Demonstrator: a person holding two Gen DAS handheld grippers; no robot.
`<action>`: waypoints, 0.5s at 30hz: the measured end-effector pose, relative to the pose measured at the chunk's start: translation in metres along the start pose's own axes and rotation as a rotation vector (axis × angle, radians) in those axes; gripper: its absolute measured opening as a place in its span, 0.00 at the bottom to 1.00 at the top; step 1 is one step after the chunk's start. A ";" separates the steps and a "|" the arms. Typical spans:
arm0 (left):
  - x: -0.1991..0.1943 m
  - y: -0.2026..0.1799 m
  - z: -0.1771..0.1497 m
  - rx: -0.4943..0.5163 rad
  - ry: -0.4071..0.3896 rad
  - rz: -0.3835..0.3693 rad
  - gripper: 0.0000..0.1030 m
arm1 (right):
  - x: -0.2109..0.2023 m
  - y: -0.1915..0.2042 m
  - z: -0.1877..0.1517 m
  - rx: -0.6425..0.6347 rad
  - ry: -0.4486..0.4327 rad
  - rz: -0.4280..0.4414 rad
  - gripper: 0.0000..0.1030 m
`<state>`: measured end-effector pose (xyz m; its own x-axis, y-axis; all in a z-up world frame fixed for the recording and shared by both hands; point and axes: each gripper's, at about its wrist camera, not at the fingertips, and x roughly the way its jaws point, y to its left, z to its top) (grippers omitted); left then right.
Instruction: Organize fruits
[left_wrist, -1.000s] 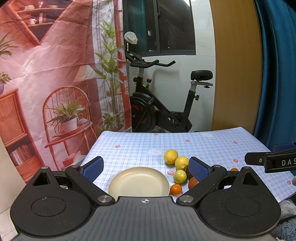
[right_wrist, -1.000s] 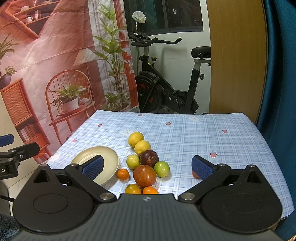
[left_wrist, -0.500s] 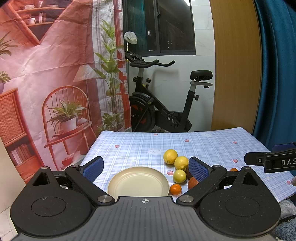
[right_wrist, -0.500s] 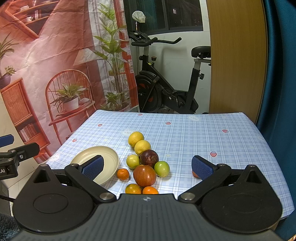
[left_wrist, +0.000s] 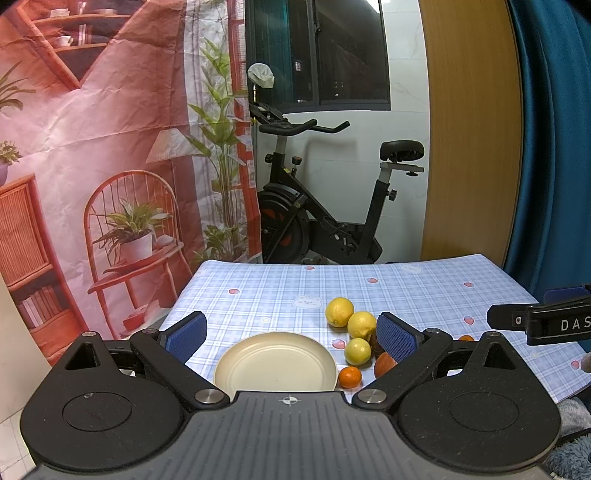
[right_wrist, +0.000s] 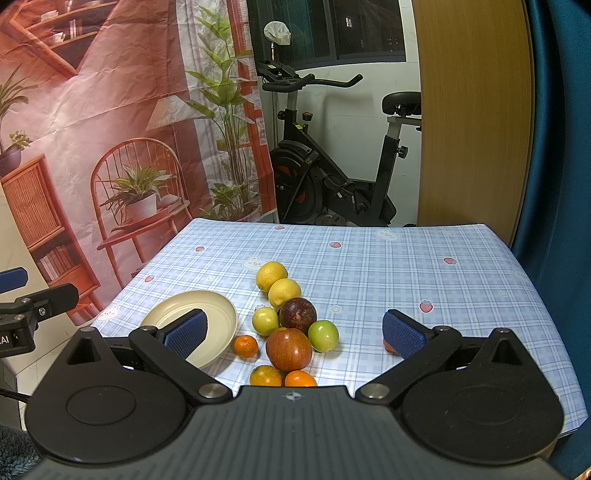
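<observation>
A cream plate (left_wrist: 275, 363) (right_wrist: 218, 314) lies empty on the checked tablecloth. To its right is a cluster of fruit: two lemons (right_wrist: 272, 275) (left_wrist: 339, 312), a dark purple fruit (right_wrist: 297, 314), a red apple (right_wrist: 289, 349), a green apple (right_wrist: 323, 335), a yellow-green fruit (right_wrist: 265, 321) and small oranges (right_wrist: 245, 345). My left gripper (left_wrist: 291, 334) is open and empty, above the plate near the table's front edge. My right gripper (right_wrist: 293, 328) is open and empty, above the fruit cluster. An orange (right_wrist: 388, 346) is partly hidden behind the right fingertip.
The table (right_wrist: 369, 258) has a blue checked cloth. An exercise bike (right_wrist: 332, 166) stands behind it. A printed backdrop (right_wrist: 92, 110) hangs at the left and a blue curtain (right_wrist: 561, 147) at the right. The other gripper shows at each view's edge.
</observation>
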<state>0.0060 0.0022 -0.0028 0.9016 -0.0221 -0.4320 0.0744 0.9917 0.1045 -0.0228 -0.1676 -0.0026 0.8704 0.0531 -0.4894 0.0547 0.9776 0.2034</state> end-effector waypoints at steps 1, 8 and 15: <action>0.001 0.000 0.000 0.000 0.000 0.000 0.97 | 0.000 0.000 0.000 0.000 0.000 0.000 1.00; 0.000 -0.002 -0.001 -0.001 -0.001 -0.001 0.97 | 0.000 0.000 0.000 0.000 0.000 0.000 1.00; 0.000 -0.002 -0.002 -0.002 -0.001 -0.002 0.97 | 0.000 0.000 0.000 0.000 0.001 0.000 1.00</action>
<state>0.0053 0.0004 -0.0045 0.9017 -0.0238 -0.4317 0.0749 0.9920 0.1017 -0.0226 -0.1678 -0.0027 0.8699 0.0531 -0.4903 0.0549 0.9776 0.2032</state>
